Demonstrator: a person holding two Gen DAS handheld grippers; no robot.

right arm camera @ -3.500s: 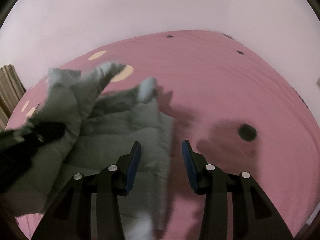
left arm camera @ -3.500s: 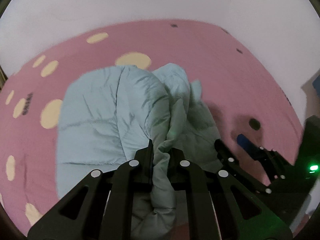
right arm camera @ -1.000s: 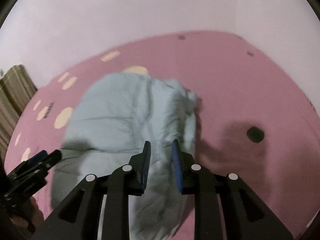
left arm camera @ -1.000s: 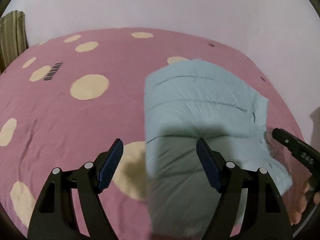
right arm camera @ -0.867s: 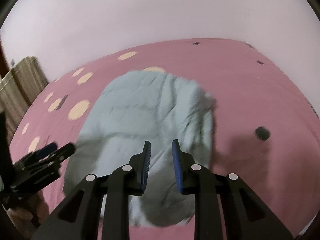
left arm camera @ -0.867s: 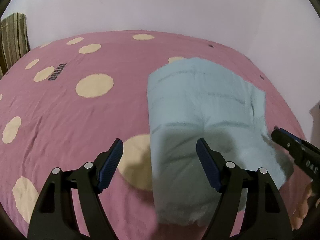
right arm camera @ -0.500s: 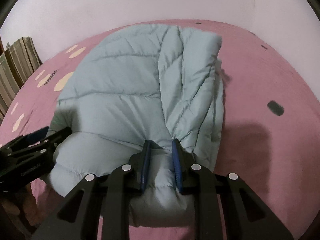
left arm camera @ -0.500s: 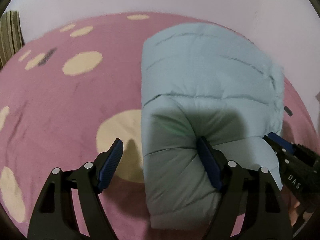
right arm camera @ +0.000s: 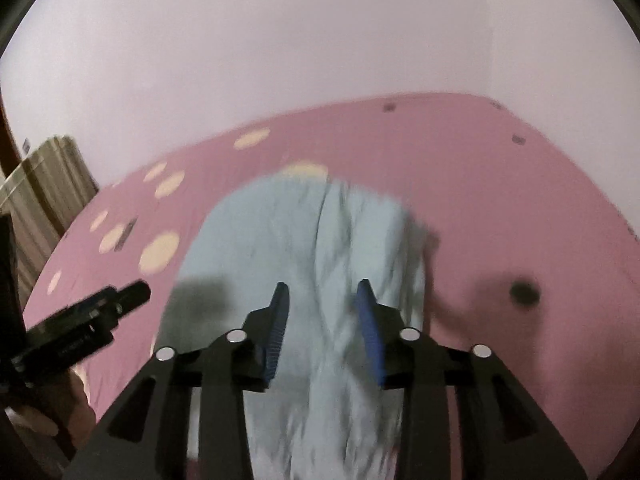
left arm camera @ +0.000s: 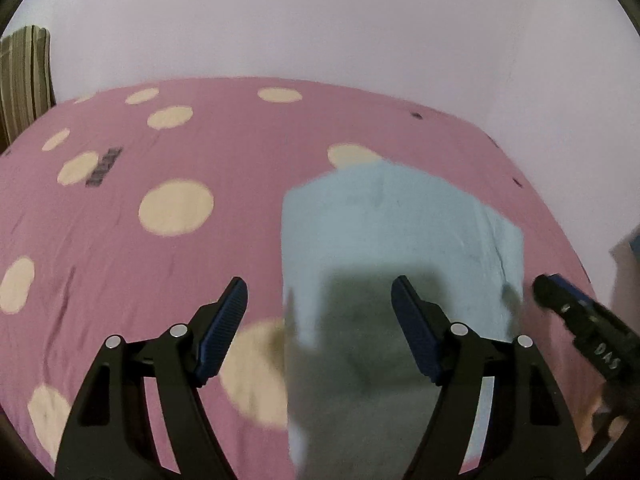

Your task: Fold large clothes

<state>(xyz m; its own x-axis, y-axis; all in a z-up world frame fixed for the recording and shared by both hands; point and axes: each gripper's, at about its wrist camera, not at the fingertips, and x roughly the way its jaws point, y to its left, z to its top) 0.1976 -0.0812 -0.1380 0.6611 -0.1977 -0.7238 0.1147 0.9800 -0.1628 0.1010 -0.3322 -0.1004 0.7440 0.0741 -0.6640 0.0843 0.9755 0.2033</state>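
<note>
Left tongs [left arm camera: 318, 302]: released. The jaws stand wide apart with nothing between the blue pads [left arm camera: 224, 328]. The left jaw hangs over the bedsheet [left arm camera: 120, 240]; the right jaw hangs over the near left part of the folded jacket [left arm camera: 400, 232]. No pad touches fabric.

Right tongs [right arm camera: 323, 304]: jaws are opening. The ribbed blue pads [right arm camera: 370, 334] stand apart above the jacket's [right arm camera: 300, 240] middle seam. The fabric shows between and beyond them, but neither pad presses on it. This view is blurred, so fine contact at the fingertips cannot be confirmed beyond that.

Each tool shows in the other's view. The right tongs [left arm camera: 576, 320] enter the left wrist view at the lower right edge, just beside the jacket's right side. The left tongs [right arm camera: 92, 320] enter the right wrist view at the lower left, beside the jacket's left side. Part of a hand [right arm camera: 52, 412] shows below them.

Jacket: pale blue, quilted, folded into a compact block. It lies flat on the bed, toward the near right part of the sheet, directly ahead of both tools. The shadows of the tools fall across its near end.

Bedsheet: pink with cream dots and a few small dark marks. A plain pale wall [left arm camera: 320, 20] rises behind the bed. A striped curtain [left arm camera: 24, 76] hangs at the far left.
</note>
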